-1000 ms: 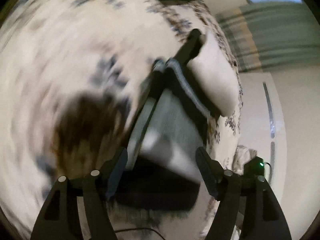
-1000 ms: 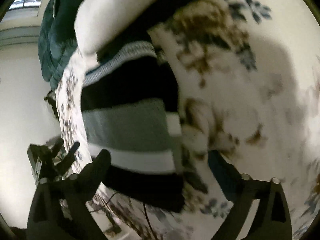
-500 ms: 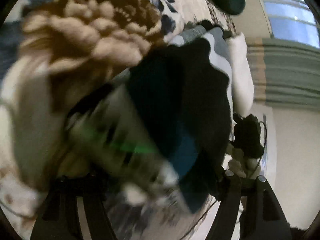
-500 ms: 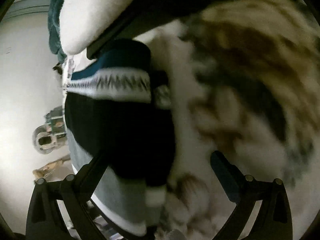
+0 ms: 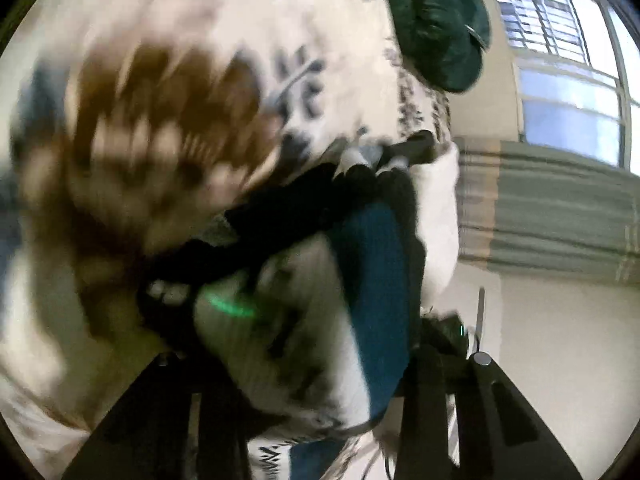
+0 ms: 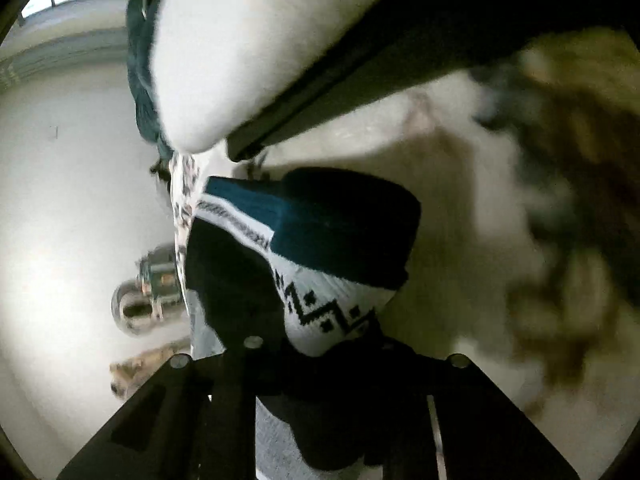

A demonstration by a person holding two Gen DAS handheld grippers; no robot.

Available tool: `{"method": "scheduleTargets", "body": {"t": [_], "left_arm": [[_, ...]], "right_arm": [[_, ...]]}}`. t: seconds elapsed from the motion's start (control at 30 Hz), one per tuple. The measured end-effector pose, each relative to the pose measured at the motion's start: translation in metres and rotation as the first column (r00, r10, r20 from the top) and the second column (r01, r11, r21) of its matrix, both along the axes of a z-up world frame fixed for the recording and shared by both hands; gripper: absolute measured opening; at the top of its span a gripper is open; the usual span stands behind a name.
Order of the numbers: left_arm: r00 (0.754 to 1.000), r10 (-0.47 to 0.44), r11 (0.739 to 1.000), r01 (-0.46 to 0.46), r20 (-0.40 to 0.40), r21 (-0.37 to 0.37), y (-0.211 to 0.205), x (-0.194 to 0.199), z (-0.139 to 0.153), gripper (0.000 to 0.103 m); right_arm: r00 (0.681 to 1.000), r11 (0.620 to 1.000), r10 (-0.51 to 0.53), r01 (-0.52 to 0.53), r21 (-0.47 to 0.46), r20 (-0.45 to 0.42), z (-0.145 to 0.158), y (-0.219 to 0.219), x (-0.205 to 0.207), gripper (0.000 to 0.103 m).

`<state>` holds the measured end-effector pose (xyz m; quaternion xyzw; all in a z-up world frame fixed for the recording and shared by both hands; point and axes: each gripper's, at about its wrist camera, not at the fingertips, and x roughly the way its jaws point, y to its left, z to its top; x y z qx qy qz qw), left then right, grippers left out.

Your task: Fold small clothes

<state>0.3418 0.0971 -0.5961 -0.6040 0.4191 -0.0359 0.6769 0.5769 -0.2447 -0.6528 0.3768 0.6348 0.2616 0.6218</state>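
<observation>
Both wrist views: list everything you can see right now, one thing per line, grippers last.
Knit garment: one, black, teal and white with a zigzag band, bunched near the bedspread's edge.
Bedspread: one, cream with brown and blue flowers, under the garment; blurred.
Pillow: one, white, past the garment near the bed's edge.
Dark green bundle: one, at the far end of the bed.
Window: one, bright, behind a striped curtain.
Right gripper: black, jaws closing on the garment's white patterned fold.
Left gripper: black, jaws closing with the garment between them; contact is too blurred to judge.
</observation>
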Motion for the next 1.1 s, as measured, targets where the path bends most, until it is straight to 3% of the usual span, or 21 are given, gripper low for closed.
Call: {"method": "scheduleTargets", "body": {"t": [0.07,0.13,0.2,0.23,0.3,0.37,0.43,0.5,0.63,0.73,0.8,0.83,0.87,0.9,0.93,0.97,1.0,1.03,1.07,1.1], "left_arm": [[0.996,-0.091,0.996,0.091,0.008,0.008,0.018,0.014,0.011,0.033],[0.971,-0.24,0.969,0.24,-0.003,0.063,0.028,0.031,0.014,0.039],[0.93,-0.365,0.921,0.369,-0.051,0.124,0.028,0.039,0.008,0.05],[0.907,-0.413,0.9,0.42,-0.082,0.118,0.026,0.043,-0.002,0.064],[0.897,-0.426,0.887,0.44,-0.12,0.141,0.025,0.037,-0.012,0.07],[0.907,-0.4,0.902,0.415,-0.133,0.122,0.028,0.03,-0.019,0.07],[0.928,-0.355,0.918,0.369,-0.115,0.144,0.032,0.019,-0.004,0.07],[0.94,-0.321,0.921,0.338,-0.112,0.196,0.033,0.007,0.015,0.07],[0.959,-0.263,0.902,0.284,-0.11,0.325,0.033,-0.012,0.043,0.07],[0.966,-0.236,0.901,0.258,-0.104,0.348,0.033,0.005,0.033,0.07],[0.965,-0.235,0.889,0.262,-0.118,0.376,0.033,0.021,0.021,0.068],[0.965,-0.233,0.878,0.262,-0.121,0.4,0.031,0.029,0.016,0.06],[0.966,-0.235,0.877,0.259,-0.109,0.404,0.031,0.031,0.015,0.036],[0.965,-0.242,0.877,0.263,-0.103,0.403,0.03,0.035,0.013,0.028],[0.965,-0.241,0.879,0.261,-0.101,0.398,0.032,0.035,0.012,0.027],[0.969,-0.234,0.887,0.248,-0.084,0.39,0.034,0.033,0.012,0.025],[0.972,-0.223,0.896,0.235,-0.076,0.377,0.036,0.03,0.012,0.024],[0.977,-0.201,0.914,0.212,-0.066,0.346,0.042,0.026,0.011,0.023],[0.981,-0.184,0.928,0.192,-0.057,0.32,0.046,0.021,0.011,0.023],[0.985,-0.162,0.941,0.171,-0.054,0.293,0.05,0.018,0.01,0.022]], "right_arm": [[0.998,0.997,-0.063,0.064,-0.032,0.012,0.018,-0.013,-0.044,0.018],[0.993,0.992,-0.116,0.115,-0.052,-0.008,0.031,-0.023,-0.1,0.018],[0.988,0.985,-0.144,0.137,-0.107,-0.052,0.033,-0.025,-0.16,0.018],[0.985,0.982,-0.153,0.143,-0.123,-0.083,0.029,-0.023,-0.179,0.018],[0.982,0.979,-0.144,0.123,-0.163,-0.123,0.013,-0.019,-0.21,0.02],[0.98,0.975,-0.143,0.115,-0.191,-0.14,0.003,-0.017,-0.22,0.037],[0.978,0.97,-0.139,0.103,-0.222,-0.154,0.002,-0.026,-0.217,0.051],[0.984,0.96,-0.132,0.097,-0.261,-0.119,0.019,-0.042,-0.217,0.052],[0.991,0.921,-0.13,0.129,-0.367,0.021,0.064,-0.079,-0.207,0.065],[0.99,0.926,-0.126,0.142,-0.35,0.069,0.071,-0.086,-0.168,0.068],[0.992,0.939,-0.078,0.107,-0.328,0.099,0.063,-0.058,-0.117,0.069],[0.994,0.944,-0.043,0.073,-0.323,0.099,0.056,-0.052,-0.098,0.072],[0.997,0.949,0.004,0.022,-0.313,0.08,0.041,-0.038,-0.075,0.073],[0.998,0.955,0.028,-0.009,-0.298,0.063,0.029,-0.023,-0.058,0.073],[0.998,0.962,0.051,-0.037,-0.27,0.046,0.018,-0.015,-0.046,0.073],[0.997,0.968,0.073,-0.066,-0.242,0.02,0.008,-0.006,-0.035,0.07],[0.996,0.971,0.089,-0.084,-0.224,0.011,0.003,0.001,-0.028,0.061],[0.994,0.969,0.102,-0.091,-0.231,0.034,0.004,0.005,-0.024,0.015],[0.992,0.961,0.107,-0.085,-0.265,0.07,0.012,0.009,-0.021,0.008],[0.99,0.96,0.1,-0.07,-0.272,0.1,0.02,0.014,-0.023,0.008]]}}
